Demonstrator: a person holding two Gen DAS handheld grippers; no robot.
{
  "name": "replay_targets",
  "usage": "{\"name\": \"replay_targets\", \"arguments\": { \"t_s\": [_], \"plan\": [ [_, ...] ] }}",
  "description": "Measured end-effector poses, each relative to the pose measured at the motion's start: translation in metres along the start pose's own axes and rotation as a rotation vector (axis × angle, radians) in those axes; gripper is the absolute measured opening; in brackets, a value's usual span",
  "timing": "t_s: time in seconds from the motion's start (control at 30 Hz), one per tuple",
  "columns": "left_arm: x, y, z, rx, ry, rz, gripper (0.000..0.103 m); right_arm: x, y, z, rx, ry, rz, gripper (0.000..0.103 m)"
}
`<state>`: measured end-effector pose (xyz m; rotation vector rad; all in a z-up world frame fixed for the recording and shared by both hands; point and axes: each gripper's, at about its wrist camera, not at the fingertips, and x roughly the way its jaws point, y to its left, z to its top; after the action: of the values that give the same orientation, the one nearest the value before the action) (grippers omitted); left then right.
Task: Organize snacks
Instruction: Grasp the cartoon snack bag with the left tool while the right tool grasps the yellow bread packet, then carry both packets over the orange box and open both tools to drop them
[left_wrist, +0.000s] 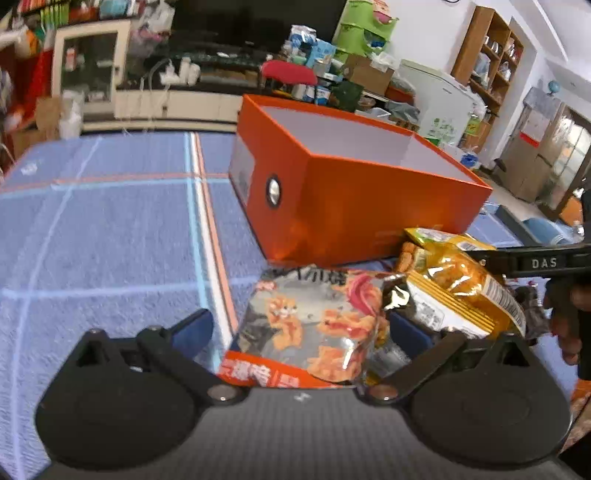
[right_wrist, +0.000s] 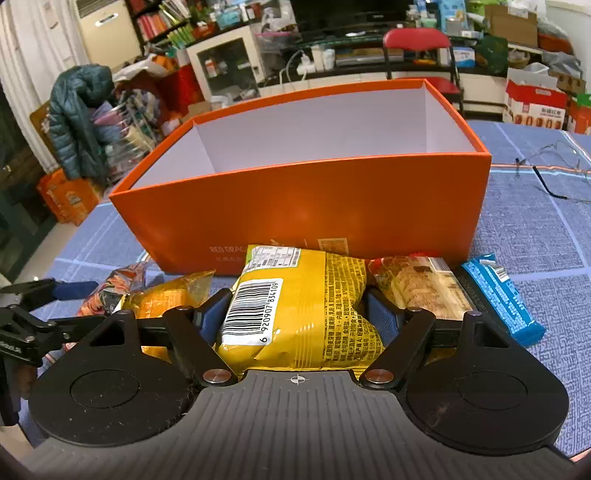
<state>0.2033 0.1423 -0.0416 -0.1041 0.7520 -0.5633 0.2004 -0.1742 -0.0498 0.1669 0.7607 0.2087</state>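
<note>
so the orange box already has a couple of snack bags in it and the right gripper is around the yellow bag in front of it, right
Not quite. The orange box has no snack bags in it: the right wrist view shows only bare white walls inside. The rest stands: the right gripper has its fingers on either side of the yellow bag, which lies on the tablecloth in front of the box.

Blue checked tablecloth (right_wrist: 535, 229) carries orange box (right_wrist: 295, 199), snack packets (right_wrist: 295, 314).
</note>
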Motion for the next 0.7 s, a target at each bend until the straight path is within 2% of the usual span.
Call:
{"name": "replay_targets", "arguments": {
  "t_s": [0.03,0.2,0.3,0.4,0.53,0.7],
  "plan": [
    [0.000,0.000,-0.002,-0.005,0.011,-0.012,0.080,0.000,0.000,0.000,0.000,0.001,0.002,0.068],
    [0.007,-0.011,-0.004,0.014,0.032,0.050,0.078,0.000,0.000,0.000,0.004,0.000,-0.001,0.068],
    [0.008,-0.013,-0.002,0.007,0.034,0.069,0.069,0.000,-0.001,0.000,0.008,-0.002,0.000,0.065],
    [0.007,-0.017,0.001,-0.005,0.034,0.105,0.067,-0.001,0.000,0.000,0.005,0.002,0.008,0.056],
    [0.004,-0.023,0.003,-0.009,0.031,0.182,0.066,-0.002,0.002,-0.001,-0.003,-0.002,0.013,0.051],
    [-0.005,-0.024,0.005,-0.009,-0.002,0.212,0.066,-0.002,0.001,-0.001,-0.003,-0.007,0.016,0.048]
  ]
}}
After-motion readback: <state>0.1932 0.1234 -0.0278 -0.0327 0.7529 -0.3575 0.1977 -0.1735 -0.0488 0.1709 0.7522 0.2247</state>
